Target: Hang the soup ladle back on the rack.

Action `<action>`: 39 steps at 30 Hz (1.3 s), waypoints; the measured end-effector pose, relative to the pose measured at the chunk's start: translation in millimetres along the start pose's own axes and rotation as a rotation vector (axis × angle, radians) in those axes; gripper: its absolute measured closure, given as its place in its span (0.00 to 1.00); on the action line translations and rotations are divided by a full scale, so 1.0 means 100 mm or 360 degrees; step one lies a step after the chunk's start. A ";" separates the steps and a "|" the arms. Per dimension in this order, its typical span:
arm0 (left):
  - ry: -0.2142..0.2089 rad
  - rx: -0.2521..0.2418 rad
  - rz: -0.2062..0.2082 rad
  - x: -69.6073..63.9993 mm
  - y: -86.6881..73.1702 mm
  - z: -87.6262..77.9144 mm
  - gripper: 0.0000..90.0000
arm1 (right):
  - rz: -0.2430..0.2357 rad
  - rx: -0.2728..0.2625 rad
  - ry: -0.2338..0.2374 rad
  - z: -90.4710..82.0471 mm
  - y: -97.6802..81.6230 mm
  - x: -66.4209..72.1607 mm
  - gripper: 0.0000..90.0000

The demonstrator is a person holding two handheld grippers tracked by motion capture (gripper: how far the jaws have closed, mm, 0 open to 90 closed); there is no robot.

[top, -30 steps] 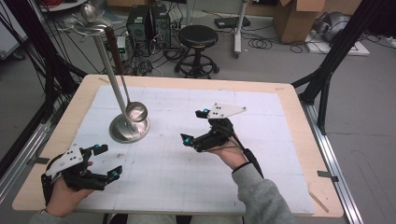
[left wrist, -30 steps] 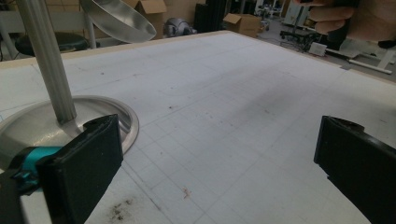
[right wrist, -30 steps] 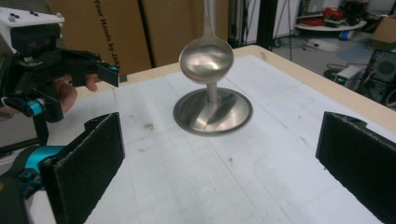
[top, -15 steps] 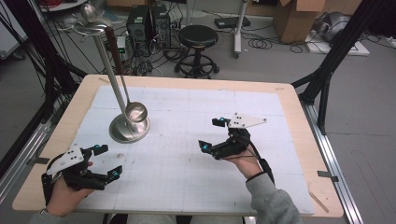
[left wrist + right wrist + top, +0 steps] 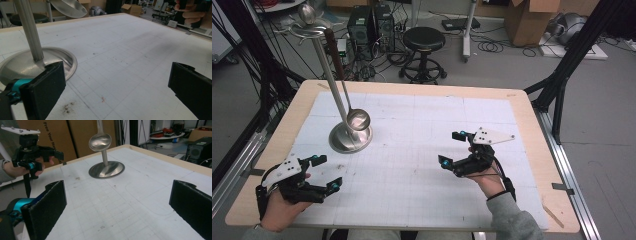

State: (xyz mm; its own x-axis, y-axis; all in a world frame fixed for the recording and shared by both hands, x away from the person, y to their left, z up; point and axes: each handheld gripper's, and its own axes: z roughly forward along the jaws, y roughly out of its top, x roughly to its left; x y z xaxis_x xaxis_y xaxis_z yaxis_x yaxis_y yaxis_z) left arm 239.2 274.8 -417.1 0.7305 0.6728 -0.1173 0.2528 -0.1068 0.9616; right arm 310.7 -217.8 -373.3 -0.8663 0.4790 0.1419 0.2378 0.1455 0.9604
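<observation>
round steel stand [image 5: 350,137], hanging ladle [image 5: 357,119]

The right hand-held gripper [image 5: 456,148] has drawn back from the stand [image 5: 350,137], rightward.

A wooden table [image 5: 532,125] carries a white gridded mat [image 5: 422,150].

Things cut off or hidden

The ladle [image 5: 67,7] handle and the stand [image 5: 28,32] top run off the left gripper view's top edge.
</observation>
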 end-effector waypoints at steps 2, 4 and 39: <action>-0.0002 -0.0003 0.0002 0.00 0.00 0.00 0.02 | -0.0003 -0.0003 -0.0008 -0.04 -0.02 -0.01 0.00; 0.0000 -0.0008 0.0000 0.00 0.00 0.00 0.02 | 0.0008 -0.0008 -0.0013 -0.07 -0.03 -0.01 0.00; 0.0015 -0.0028 0.0015 0.00 0.02 0.01 0.02 | 0.0039 -0.0138 -0.0317 -0.97 -0.54 -0.20 0.00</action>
State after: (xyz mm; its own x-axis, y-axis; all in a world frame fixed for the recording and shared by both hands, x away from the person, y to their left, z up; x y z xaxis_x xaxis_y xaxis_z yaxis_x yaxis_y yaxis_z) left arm 240.0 274.3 -415.8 0.7270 0.6785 -0.1058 0.2344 -0.1003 0.9670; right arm 272.8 -319.1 -404.7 -0.7547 0.6444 0.1236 0.2115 0.0606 0.9755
